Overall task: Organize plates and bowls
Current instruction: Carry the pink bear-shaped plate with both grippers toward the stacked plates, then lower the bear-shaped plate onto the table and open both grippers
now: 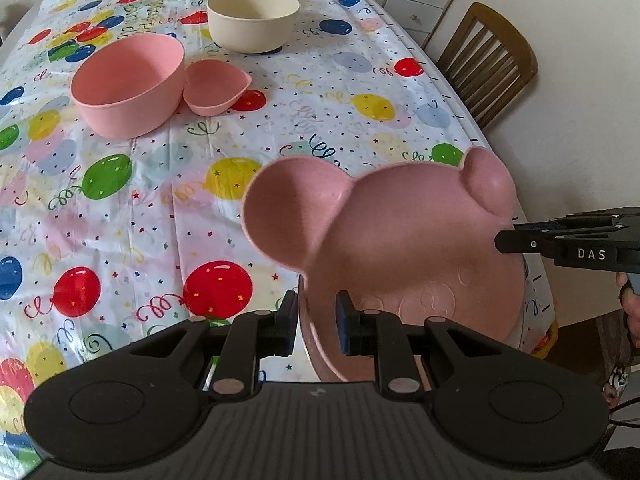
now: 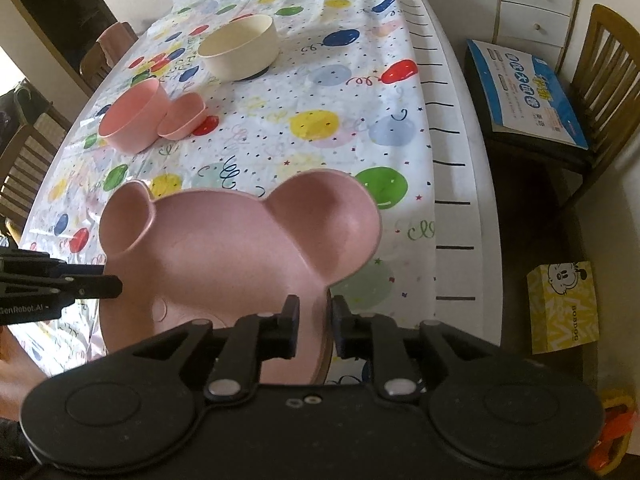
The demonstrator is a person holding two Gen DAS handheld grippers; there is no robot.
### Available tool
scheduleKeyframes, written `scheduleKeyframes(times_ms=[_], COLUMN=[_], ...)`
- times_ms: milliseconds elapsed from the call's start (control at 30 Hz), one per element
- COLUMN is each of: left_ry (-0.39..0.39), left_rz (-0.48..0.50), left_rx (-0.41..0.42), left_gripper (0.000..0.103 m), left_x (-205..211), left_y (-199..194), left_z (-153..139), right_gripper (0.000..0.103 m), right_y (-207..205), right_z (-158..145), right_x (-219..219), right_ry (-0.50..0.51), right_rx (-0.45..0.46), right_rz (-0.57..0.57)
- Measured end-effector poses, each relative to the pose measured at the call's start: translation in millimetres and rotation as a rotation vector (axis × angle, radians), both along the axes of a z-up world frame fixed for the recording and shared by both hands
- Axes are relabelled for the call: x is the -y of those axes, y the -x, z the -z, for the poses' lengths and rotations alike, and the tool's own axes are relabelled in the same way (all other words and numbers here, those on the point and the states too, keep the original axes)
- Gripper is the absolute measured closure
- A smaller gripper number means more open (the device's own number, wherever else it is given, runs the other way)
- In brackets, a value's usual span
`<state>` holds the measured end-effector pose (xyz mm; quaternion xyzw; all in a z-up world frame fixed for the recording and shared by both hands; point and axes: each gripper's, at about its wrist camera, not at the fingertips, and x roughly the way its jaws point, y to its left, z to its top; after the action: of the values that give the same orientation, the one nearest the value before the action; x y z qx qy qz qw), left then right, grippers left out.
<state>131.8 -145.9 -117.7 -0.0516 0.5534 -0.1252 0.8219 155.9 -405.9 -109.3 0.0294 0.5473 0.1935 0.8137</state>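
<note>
Holding the pink mouse-ear plate (image 1: 408, 240) from both sides, you keep it lifted and tilted above the near right part of the table (image 2: 456, 184), perhaps because one pinch on a thin rim lets such a wide plate swing. The left gripper (image 1: 317, 322) has its two fingers close around the near rim of the plate, with the rim passing between them, so I judge it closed on the plate. The right gripper (image 2: 312, 326) does the same on the opposite part of the rim.

Each tool points forward and slightly down, toward the far end of the table, and each one appears from the side in the other's view, level with the plate.

Well apart, on the far left, the big pink bowl (image 1: 128, 84) touches the small pink dish (image 1: 216, 86). The cream bowl (image 1: 253, 18) stands alone behind them. These three are not stacked yet.
</note>
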Motion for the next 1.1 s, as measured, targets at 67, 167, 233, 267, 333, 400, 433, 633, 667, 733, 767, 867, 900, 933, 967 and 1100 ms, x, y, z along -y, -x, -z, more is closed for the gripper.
scheduleKeyframes(times_ms=[67,167,233,267,333,400,433,633,667,733,767,867,900,933,967,1100], left_ry=[-0.002,-0.002,0.004,0.006,0.001,0.001,0.001,-0.005,-0.009,-0.013,-0.013,-0.022,-0.028,-0.036,-0.041,-0.053], left_rz=[-0.003,-0.01,-0.018,-0.02,-0.025,-0.033,-0.037,-0.059,-0.064,-0.076,-0.084,-0.11,-0.121,-0.132,-0.14,-0.178], left_rx=[0.001,0.007,0.016,0.024,0.042,0.056,0.063,0.121,0.132,0.157,0.172,0.214,0.232,0.25,0.268,0.296], left_gripper=[0.084,0.084,0.084,0.084,0.084,0.083,0.083,0.083,0.083,0.079,0.075,0.054,0.048,0.041,0.041,0.041], left_x=[-2,-6,-9,-10,-11,-14,-15,-25,-26,-29,-32,-41,-44,-48,-52,-67], left_y=[2,5,7,8,9,10,10,7,6,4,2,-2,-3,-5,-6,-17], left_z=[-1,-3,-6,-8,-13,-18,-20,-38,-42,-49,-53,-63,-67,-70,-74,-82], right_gripper=[0.081,0.079,0.076,0.074,0.072,0.069,0.068,0.058,0.056,0.054,0.052,0.046,0.044,0.041,0.039,0.035], right_y=[0,2,4,5,6,8,8,3,1,-4,-7,-15,-18,-21,-25,-40], right_z=[-2,-6,-11,-13,-20,-27,-30,-53,-56,-61,-64,-73,-77,-80,-82,-89], right_x=[1,4,4,4,2,-3,-6,-29,-33,-42,-46,-61,-66,-71,-77,-97], right_ry=[0.002,-0.003,-0.013,-0.018,-0.029,-0.03,-0.032,-0.061,-0.065,-0.074,-0.077,-0.089,-0.096,-0.102,-0.105,-0.102], right_rx=[-0.002,-0.004,0.004,0.008,0.02,0.04,0.048,0.117,0.128,0.144,0.153,0.184,0.196,0.206,0.219,0.257], right_rz=[-0.004,-0.009,-0.015,-0.017,-0.028,-0.043,-0.05,-0.102,-0.111,-0.124,-0.13,-0.147,-0.152,-0.157,-0.162,-0.159])
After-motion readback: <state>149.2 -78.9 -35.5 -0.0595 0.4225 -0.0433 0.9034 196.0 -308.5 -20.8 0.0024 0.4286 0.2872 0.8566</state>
